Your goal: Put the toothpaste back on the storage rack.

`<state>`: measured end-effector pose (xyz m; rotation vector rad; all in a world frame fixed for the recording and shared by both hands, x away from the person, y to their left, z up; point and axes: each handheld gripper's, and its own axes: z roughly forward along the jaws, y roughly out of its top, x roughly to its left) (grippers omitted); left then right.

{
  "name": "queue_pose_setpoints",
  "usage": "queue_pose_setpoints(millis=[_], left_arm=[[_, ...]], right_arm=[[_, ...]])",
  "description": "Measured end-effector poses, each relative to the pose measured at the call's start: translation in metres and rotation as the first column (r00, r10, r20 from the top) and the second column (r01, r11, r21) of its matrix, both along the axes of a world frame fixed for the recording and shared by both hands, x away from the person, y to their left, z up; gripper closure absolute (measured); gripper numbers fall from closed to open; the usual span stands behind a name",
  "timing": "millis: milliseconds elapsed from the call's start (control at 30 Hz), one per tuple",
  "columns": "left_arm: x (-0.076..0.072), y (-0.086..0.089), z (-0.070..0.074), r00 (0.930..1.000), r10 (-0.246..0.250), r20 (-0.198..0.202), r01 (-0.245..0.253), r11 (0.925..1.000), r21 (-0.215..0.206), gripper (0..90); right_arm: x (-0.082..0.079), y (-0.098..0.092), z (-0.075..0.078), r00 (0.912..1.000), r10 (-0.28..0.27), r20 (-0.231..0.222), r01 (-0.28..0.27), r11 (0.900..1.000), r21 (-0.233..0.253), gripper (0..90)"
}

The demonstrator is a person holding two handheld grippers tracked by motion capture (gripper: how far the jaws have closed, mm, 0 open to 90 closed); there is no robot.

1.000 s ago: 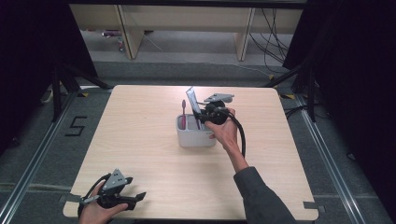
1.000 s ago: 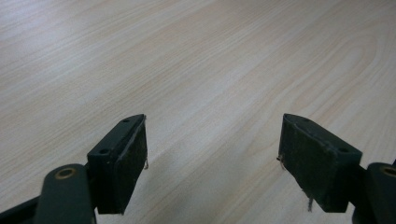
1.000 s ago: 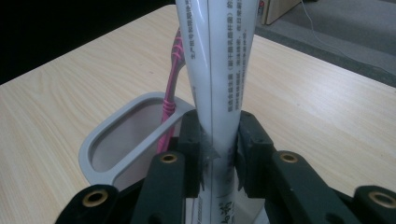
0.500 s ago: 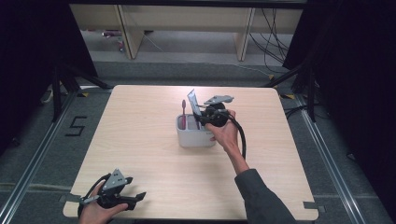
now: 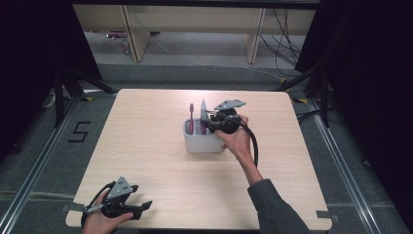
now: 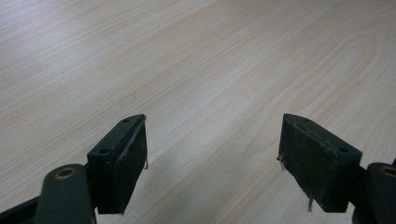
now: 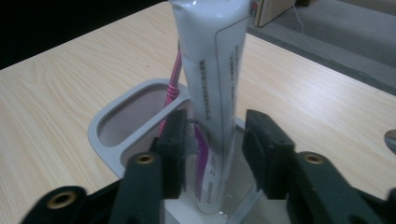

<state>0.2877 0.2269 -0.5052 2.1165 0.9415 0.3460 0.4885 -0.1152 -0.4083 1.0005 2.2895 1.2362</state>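
Currently the right tongs [image 7: 212, 154] straddle the soft, light white plastic toothpaste tube [image 7: 212, 93] in the grey holder [image 7: 112, 121], slightly apart; grip its stiffer lower body. Left tongs [image 6: 212, 163] gape wide.

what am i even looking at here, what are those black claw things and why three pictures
A person sits at a wooden table holding a hand-operated two-jaw gripper in each hand. The high view looks down from above; the other two pictures come from cameras riding on each gripper. The left gripper rests open near the table's front edge, holding nothing. The right gripper is at a grey holder, its jaws on either side of a white tube standing in it, a small gap showing on each side. A pink toothbrush stands there too.
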Motion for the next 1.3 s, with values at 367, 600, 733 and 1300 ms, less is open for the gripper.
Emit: queue_pose_setpoints(millis=[367,600,733,1300], left_arm=[[0.000,0.000,0.000,1.0000,-0.001,-0.001,0.001,0.9999,0.012,23.4],[0.000,0.000,0.000,1.0000,-0.005,-0.001,0.005,0.9999,0.016,23.3],[0.000,0.000,0.000,1.0000,-0.004,-0.003,0.004,0.9998,0.017,23.3],[0.000,0.000,0.000,1.0000,0.006,-0.001,-0.006,0.9999,0.012,23.3]], right_arm=[[-0.008,-0.007,0.004,0.9998,0.016,-0.015,-0.016,1.000,-0.004,44.4],[-0.018,-0.018,0.009,0.9999,0.013,-0.006,-0.013,1.000,0.013,41.4],[-0.023,-0.022,0.010,1.0000,-0.005,-0.005,0.005,1.000,0.011,39.9],[-0.041,-0.055,0.011,0.9995,-0.022,-0.021,0.023,0.999,0.048,37.8]])
